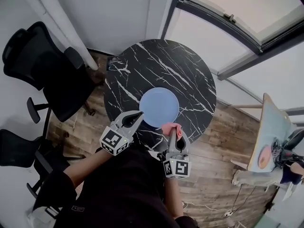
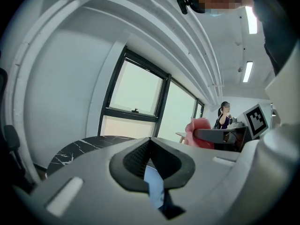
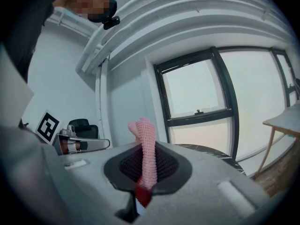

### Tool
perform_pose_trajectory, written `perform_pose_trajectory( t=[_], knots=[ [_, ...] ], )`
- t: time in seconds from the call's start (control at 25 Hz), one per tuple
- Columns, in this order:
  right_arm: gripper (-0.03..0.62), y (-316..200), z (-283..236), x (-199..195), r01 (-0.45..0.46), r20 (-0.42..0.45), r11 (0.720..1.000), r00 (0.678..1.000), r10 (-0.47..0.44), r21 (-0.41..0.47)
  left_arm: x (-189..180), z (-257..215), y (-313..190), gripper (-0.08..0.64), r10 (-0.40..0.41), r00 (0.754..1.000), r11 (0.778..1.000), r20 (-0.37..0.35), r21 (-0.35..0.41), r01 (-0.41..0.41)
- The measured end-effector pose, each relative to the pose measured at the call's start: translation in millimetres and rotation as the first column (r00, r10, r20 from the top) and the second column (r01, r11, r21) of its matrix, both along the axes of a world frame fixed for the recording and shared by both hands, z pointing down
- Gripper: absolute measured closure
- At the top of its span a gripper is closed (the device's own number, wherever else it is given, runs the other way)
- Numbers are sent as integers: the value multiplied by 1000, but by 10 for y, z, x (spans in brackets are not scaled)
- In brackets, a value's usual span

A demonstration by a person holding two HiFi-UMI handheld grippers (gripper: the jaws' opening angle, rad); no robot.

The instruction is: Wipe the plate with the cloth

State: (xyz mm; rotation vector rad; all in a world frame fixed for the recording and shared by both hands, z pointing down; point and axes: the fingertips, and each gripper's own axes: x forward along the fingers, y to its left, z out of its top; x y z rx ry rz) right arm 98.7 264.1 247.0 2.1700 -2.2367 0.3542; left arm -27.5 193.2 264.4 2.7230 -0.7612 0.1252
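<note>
A light blue plate (image 1: 159, 106) lies flat on the round black marble table (image 1: 185, 70). My left gripper (image 1: 138, 113) is shut, and its tips are at the plate's near-left rim. I cannot tell whether they pinch the rim. In the left gripper view a blue sliver of the plate (image 2: 154, 186) shows below the closed pads (image 2: 140, 156). My right gripper (image 1: 174, 129) hovers at the plate's near-right edge, shut on a pink knitted cloth (image 1: 170, 127). The cloth (image 3: 145, 139) sticks up from between the right gripper's pads (image 3: 161, 165).
Two black office chairs (image 1: 42, 65) (image 1: 14, 148) stand left of the table on the wooden floor. A small dark object (image 1: 114, 61) sits at the table's far-left edge. A person sits at a pale desk (image 1: 268, 137) at the right. Windows run behind the table.
</note>
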Motion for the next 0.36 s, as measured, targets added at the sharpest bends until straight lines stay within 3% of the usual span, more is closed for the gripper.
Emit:
perform_pose_trajectory(
  t=[0.36],
  knots=[
    [579, 38, -21, -5, 5, -9, 1000, 1000, -4, 1, 6, 21, 54, 560, -1, 1000, 1000, 6, -1, 1]
  ],
)
